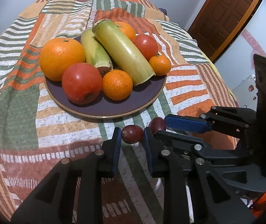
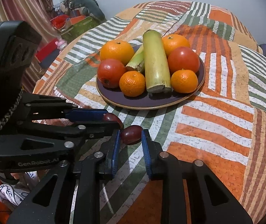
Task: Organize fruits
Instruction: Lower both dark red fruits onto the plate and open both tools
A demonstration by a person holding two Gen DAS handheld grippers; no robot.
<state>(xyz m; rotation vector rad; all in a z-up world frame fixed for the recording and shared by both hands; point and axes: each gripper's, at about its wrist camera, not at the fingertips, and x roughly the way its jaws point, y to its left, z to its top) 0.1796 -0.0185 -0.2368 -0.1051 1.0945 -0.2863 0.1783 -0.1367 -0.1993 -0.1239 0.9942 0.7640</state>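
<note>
A purple plate [image 1: 103, 112] [image 2: 151, 104] on the patterned cloth holds oranges [image 1: 62, 57], red tomatoes [image 1: 81, 83], mandarins [image 1: 117, 85] and two pale green stalk pieces [image 1: 125, 56]. Just in front of the plate, my left gripper [image 1: 132, 136] is shut on a dark red grape [image 1: 132, 134]. My right gripper [image 2: 132, 136] is shut on a second dark red grape [image 2: 132, 134]. The two grippers sit side by side, almost touching. Each shows in the other's view: the right gripper [image 1: 160, 127] with its grape [image 1: 157, 125], and the left gripper [image 2: 114, 120] with its grape [image 2: 112, 118].
The striped orange, green and white cloth [image 1: 21, 112] covers a round table that drops away at the sides. A brown door [image 1: 224, 15] stands at the far right. A pile of bags and boxes [image 2: 73, 18] lies on the floor beyond the table's left edge.
</note>
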